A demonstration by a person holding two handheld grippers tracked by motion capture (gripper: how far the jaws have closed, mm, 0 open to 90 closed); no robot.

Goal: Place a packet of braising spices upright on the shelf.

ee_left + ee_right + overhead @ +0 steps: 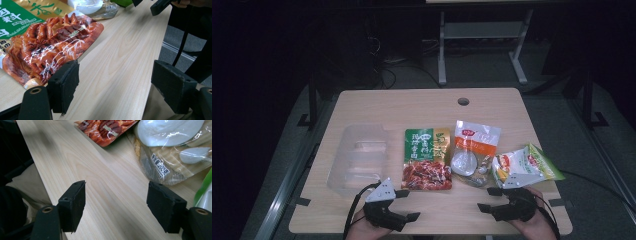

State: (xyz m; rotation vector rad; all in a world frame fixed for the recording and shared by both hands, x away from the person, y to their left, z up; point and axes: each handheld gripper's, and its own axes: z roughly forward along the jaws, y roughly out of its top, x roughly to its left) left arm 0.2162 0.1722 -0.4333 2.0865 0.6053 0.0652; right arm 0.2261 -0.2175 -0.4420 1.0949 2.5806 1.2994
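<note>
Three food packets lie in a row on the wooden table (422, 107): a green and red packet (427, 160), a clear packet with an orange label (473, 150), and a green and white bag (524, 167). My left gripper (408, 205) rests at the front edge, just below the red packet (50, 47), open with bare wood between its jaws (117, 85). My right gripper (488, 199) sits in front of the green and white bag, also open and holding nothing (120, 206). The clear packet (170, 150) lies just beyond its jaws.
A clear plastic tray (357, 160) with several compartments stands on the left of the table. A round cable hole (463, 101) is near the far edge. Cables trail from both grippers. Dark floor and a white frame (482, 45) lie beyond the table.
</note>
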